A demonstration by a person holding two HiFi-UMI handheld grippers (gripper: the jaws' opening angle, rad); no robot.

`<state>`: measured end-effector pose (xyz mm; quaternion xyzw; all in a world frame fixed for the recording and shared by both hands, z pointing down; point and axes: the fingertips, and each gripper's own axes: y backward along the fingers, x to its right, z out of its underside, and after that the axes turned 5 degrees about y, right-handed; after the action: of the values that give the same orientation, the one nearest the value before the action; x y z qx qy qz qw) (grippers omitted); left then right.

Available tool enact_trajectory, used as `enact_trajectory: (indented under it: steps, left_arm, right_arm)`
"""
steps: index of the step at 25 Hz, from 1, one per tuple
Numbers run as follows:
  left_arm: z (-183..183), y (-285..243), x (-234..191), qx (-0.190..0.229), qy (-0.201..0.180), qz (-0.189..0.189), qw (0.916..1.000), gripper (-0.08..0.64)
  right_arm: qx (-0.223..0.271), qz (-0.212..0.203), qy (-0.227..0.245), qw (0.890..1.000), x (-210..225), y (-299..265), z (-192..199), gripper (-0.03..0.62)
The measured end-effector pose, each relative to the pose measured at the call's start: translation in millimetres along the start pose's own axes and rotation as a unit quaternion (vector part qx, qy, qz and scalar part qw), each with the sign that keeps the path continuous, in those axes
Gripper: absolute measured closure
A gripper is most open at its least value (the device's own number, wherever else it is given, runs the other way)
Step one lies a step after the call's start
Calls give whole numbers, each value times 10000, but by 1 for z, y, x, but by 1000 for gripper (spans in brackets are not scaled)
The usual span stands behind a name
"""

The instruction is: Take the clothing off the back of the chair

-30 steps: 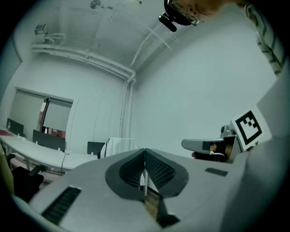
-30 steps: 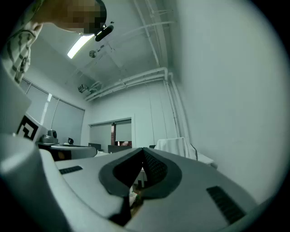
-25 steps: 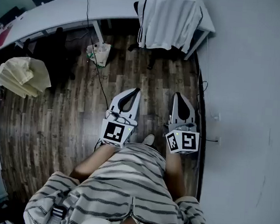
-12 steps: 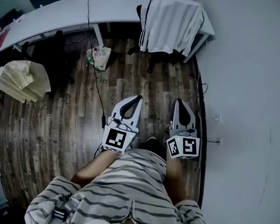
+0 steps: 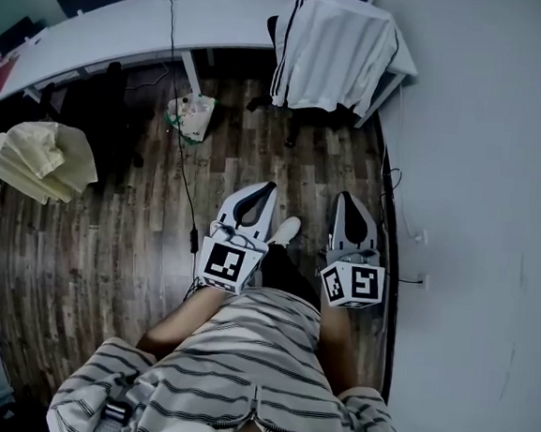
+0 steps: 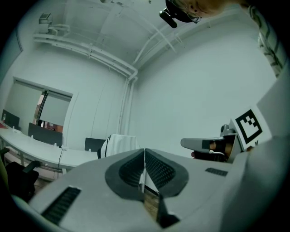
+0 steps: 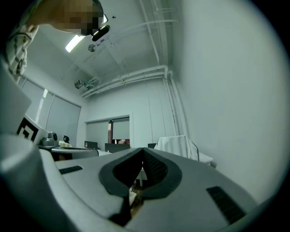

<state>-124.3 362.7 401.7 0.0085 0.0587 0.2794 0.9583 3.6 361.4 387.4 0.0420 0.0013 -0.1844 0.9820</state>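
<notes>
Clothing: a white garment with dark stripes [image 5: 334, 51], draped over the back of the chair [image 5: 302, 119] and hanging down both sides of it.
Chair: at the right end of the desk [image 5: 128, 19], close to the wall [image 5: 480, 182] and well apart from both tools.
Left gripper [image 5: 271, 188]: jaws pressed together with nothing between them, pointing level toward the chair.
Right gripper [image 5: 345, 196]: likewise closed and empty, just beside the left one and aimed the same way.
Stage: judged as the approach, since neither tool touches the cloth yet.
Floor [image 5: 108, 243]: a cable [image 5: 187, 180] runs from the desk across the boards on the left gripper's side. A bag [image 5: 190, 114] sits by a desk leg, and the person's shoe [image 5: 286, 231] shows between the tools.
Risk, closed jaws: if they arrive closed, they would only push the fabric and might slide it off the far side of the chair back.
Risk, thin pinch: a grip on one loose fold may slip and drop the garment on the floor.
Risk, pull direction: pulling toward the body instead of lifting could snag the cloth on the back's top corners and drag the chair.
Risk, footing: the cable could catch a foot.
Risk, wrong target: a yellow cloth [image 5: 36, 157] lies at the floor's left edge, and I cannot tell what it rests on.
</notes>
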Motion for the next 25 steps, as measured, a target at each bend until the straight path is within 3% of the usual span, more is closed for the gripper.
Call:
enact_trajectory:
  steps: [9,17,25]
  left_arm:
    - [2,-77,-33,-52,-62,38,10000,537]
    - [3,-188,-80,-78,-26,-29,10000,537]
    - [-19,-300,-116,-130,-32,-149,9998,537]
  right_arm:
    - [-24,53,89,9999,37,-64,15,577]
    - [-1,33,120,9999,100,-166,25,577]
    - [-39,86,2,10000,174,-263,14,577]
